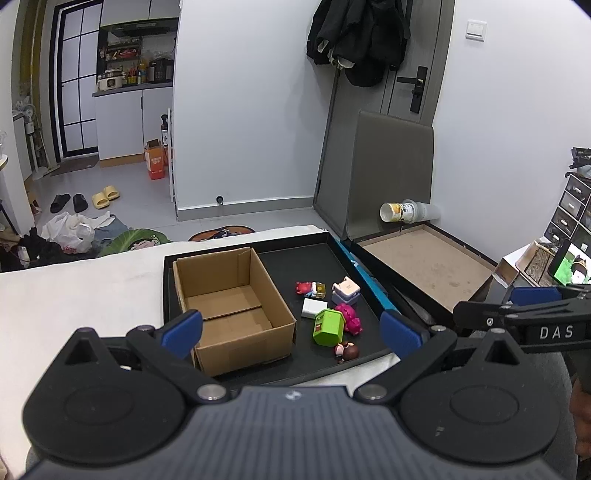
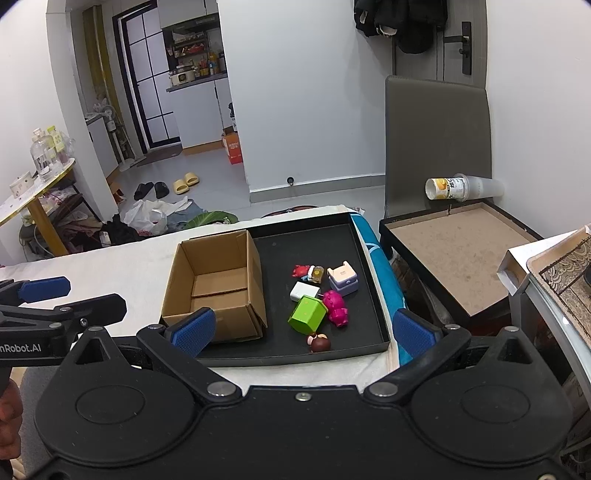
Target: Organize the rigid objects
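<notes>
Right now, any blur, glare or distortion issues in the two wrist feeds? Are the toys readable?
Left wrist: sharp, even indoor light, no glare; strong fisheye bends the door and walls, dark corner vignette. The toys in the tray are small but distinct, with soft shadows. Right wrist: same quality; the box is crisp, the tray rim curves, and the kitchen background is brighter but not blown out.

Plain white walls, pale grey tiled floor with scattered yellow slippers, grey door with black handle, dark coats hung above, black-framed glass door, kitchen shelving beyond
</notes>
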`<action>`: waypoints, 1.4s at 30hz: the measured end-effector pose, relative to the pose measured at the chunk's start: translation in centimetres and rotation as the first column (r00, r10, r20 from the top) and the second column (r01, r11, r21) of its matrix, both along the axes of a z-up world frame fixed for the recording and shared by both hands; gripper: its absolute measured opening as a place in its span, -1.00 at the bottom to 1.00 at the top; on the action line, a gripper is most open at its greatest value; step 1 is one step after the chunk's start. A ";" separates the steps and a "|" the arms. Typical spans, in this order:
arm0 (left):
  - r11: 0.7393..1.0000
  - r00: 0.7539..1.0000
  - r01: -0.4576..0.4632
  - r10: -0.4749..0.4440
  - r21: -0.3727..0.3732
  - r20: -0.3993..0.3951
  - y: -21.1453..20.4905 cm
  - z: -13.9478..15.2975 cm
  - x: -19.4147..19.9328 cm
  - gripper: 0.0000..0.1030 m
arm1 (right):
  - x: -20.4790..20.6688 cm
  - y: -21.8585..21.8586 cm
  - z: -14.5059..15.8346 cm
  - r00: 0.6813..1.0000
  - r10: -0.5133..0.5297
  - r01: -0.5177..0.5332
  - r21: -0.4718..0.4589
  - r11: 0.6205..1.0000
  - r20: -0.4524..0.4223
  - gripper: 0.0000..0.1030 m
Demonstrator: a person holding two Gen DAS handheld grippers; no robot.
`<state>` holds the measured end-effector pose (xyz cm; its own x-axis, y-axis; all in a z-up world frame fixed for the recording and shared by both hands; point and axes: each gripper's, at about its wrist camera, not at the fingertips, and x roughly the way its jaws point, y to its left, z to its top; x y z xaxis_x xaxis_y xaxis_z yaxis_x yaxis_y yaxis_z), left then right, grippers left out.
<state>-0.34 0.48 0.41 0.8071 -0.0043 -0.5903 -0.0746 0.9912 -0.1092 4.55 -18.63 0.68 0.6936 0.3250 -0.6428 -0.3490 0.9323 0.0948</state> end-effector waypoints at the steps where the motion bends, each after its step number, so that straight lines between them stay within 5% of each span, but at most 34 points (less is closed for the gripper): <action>1: 1.000 1.000 0.001 -0.001 -0.001 0.000 0.0 0.0 0.0 0.98 | -0.1 0.0 0.0 1.000 0.000 0.000 -0.001 1.000 0.000 1.00; 42: 1.000 1.000 0.008 -0.008 0.006 -0.023 0.2 -0.9 2.7 0.98 | 1.9 0.6 -0.9 1.000 -0.001 0.001 0.009 1.000 -0.027 1.00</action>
